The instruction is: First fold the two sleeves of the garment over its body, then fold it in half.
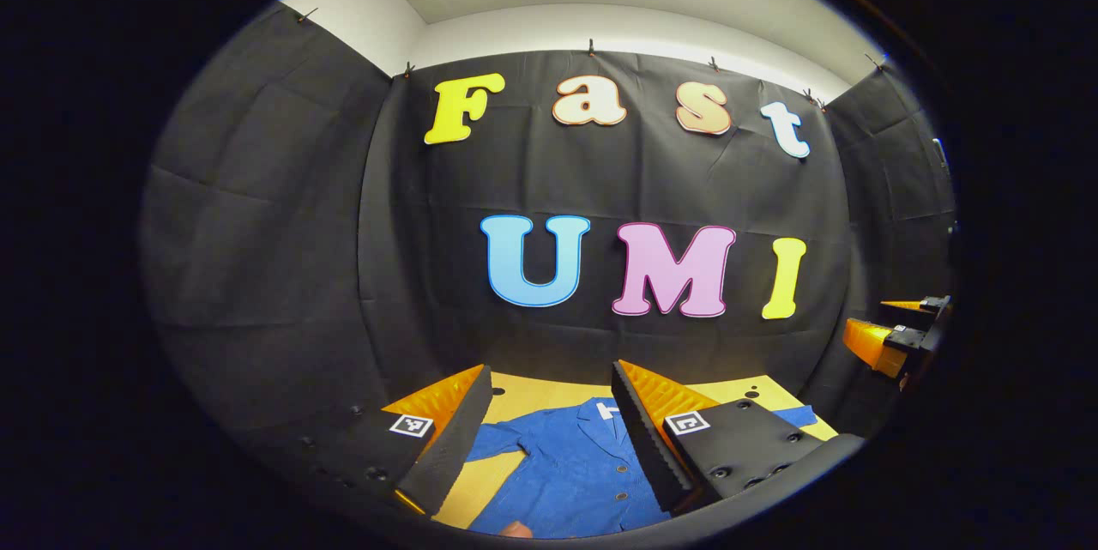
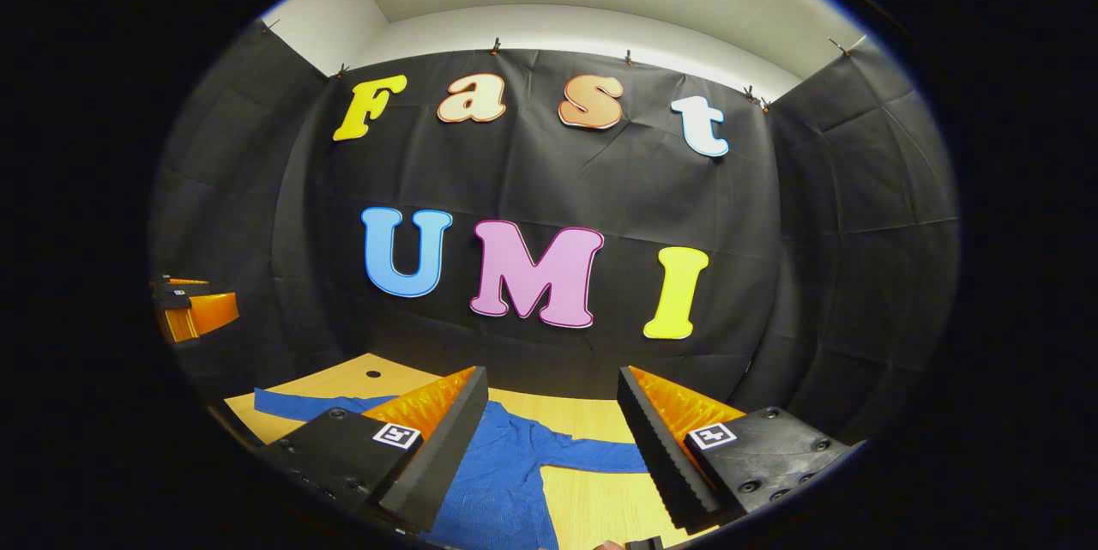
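A blue buttoned garment lies flat on the light wooden table, collar toward the far wall, both sleeves spread out to the sides. My left gripper hangs open above its chest, with nothing between the fingers. In the right gripper view the same garment lies below, one sleeve stretched across the gap of my open right gripper. The other sleeve reaches toward the table's left edge. The right gripper also shows at the far right of the left gripper view, held high.
The table ends at the black cloth wall close behind the garment. A small dark hole marks the tabletop near the far left corner. The left gripper shows at the left edge, raised above the table.
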`<state>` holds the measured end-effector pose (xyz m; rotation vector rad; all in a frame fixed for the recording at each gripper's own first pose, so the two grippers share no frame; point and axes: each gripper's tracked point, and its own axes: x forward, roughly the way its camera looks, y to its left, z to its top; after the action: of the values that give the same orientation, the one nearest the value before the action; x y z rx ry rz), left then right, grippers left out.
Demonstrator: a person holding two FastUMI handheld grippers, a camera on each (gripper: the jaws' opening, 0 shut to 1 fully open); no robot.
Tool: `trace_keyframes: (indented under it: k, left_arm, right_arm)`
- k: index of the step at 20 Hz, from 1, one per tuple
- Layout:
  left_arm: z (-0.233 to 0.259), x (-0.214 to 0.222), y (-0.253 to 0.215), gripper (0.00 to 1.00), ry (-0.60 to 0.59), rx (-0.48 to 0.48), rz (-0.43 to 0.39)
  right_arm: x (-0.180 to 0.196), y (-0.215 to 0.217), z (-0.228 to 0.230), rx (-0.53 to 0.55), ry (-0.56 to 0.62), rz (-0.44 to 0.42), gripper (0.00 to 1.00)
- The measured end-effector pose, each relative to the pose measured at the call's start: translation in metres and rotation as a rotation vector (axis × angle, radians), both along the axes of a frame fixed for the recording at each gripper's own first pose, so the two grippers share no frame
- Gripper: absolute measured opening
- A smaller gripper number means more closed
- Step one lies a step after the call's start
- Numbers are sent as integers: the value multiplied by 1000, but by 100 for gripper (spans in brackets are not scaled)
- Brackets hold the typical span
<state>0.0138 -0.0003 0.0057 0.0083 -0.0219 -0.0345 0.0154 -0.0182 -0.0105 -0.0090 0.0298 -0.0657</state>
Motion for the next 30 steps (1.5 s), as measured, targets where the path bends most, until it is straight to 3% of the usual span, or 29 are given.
trace_keyframes:
  k: [7,9,11,12,13,16,23,26,30]
  left_arm:
    - [-11,26,-32,81,35,-51,-61]
    - [-5,38,-45,80,31,-53,-65]
    - [-3,51,-58,81,24,-44,-63]
    - [-3,59,-64,80,26,-38,-61]
    - [-3,67,-72,80,30,-32,-60]
    - [-3,95,-96,81,45,-13,-63]
    - [-5,154,-153,81,71,-4,-49]
    - [-11,170,-164,81,91,31,-27]
    - [-20,182,-174,81,124,47,-11]
  right_arm:
    - [35,-56,2,-62,-15,-63,96]
    - [52,-78,-6,-62,2,-77,100]
    - [70,-106,-26,-36,46,-101,96]
    - [79,-122,-43,-23,89,-121,92]
    - [88,-139,-60,-10,126,-142,100]
    - [120,-188,-115,26,215,-196,97]
    - [178,-286,-299,185,532,-272,97]
    - [177,-308,-379,254,723,-306,97]
    - [175,-332,-450,350,860,-363,98]
